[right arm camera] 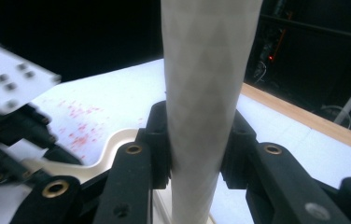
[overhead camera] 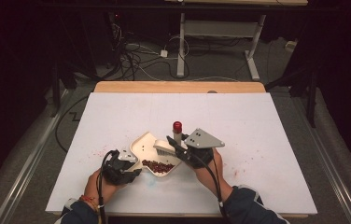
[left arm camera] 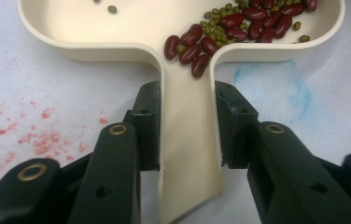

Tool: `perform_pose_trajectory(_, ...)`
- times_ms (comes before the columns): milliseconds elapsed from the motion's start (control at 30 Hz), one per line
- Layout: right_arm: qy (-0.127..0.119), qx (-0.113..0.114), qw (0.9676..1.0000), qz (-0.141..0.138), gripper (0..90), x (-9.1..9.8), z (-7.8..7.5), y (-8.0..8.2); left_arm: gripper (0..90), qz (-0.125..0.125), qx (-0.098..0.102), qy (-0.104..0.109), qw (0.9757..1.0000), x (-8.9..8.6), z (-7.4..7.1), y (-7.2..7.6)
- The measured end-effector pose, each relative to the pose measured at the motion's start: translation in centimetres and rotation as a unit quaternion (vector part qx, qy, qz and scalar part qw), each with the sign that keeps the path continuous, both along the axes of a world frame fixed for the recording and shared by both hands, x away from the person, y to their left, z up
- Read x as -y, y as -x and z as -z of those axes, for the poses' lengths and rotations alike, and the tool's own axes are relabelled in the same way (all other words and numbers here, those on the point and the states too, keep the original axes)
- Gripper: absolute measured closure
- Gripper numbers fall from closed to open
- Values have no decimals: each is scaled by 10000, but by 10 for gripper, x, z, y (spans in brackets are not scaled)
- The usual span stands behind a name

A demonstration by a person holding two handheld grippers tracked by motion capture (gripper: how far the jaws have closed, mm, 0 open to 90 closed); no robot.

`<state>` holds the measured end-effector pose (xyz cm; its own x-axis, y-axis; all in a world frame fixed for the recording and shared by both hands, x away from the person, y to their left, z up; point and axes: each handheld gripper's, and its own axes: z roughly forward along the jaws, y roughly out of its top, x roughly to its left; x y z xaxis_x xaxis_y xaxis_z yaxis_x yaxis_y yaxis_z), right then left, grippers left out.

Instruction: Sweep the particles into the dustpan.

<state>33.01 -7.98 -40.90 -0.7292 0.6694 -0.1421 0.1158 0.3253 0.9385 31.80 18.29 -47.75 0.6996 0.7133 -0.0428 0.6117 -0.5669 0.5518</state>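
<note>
Black jaws of the left tool point(left arm camera: 183, 126) are clamping the flat handle of the cream dustpan point(left arm camera: 187, 158), one pad on each side edge, so that the pan is staying pinned flat on the tabletop point(left arm camera: 295, 121) while beans are being brushed into it. Red beans and small green ones point(left arm camera: 239, 25) are lying heaped in the pan's basin just beyond the handle's root, a few spilling into the neck of the handle. In the right gripper view, the right tool point(right arm camera: 196, 144) is gripping the pale, faceted brush handle point(right arm camera: 206, 93) between its pads, the handle rising upright through the jaws; this hold is letting the bristles be dragged towards the dustpan.

From the high view, the brush point(overhead camera: 165, 148) is resting with its bristles at the dustpan's far rim, its red cap point(overhead camera: 177, 126) standing above the pan, and both hands are flanking the dustpan point(overhead camera: 145, 144) near the tabletop's front edge. Reddish specks point(left arm camera: 38, 140) are staining the tabletop left of the handle, a detail resolved best in the left gripper view, along with a faint blue smudge point(left arm camera: 281, 86) to the handle's right. Brush bristles are appearing in the high view, whereas the right gripper view is resolving the handle's surface texture.
</note>
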Motion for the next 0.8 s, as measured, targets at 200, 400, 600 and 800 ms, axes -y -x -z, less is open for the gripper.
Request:
perform_pose_trajectory(200,-1,-52,9998,-181,699,0,0,10,635,2,3,6,10000,0,0,1)
perform_pose_trajectory(400,-62,-139,9994,-316,699,2,-4,12,634,26,11,-5,10000,-1,-1,0)
perform_pose_trajectory(600,-291,131,9992,-223,700,0,-21,-2,634,-21,7,75,10000,-7,-2,0)
perform_pose_trajectory(800,-276,284,9991,-175,699,-14,-11,-26,634,-13,0,72,10000,-7,-3,0)
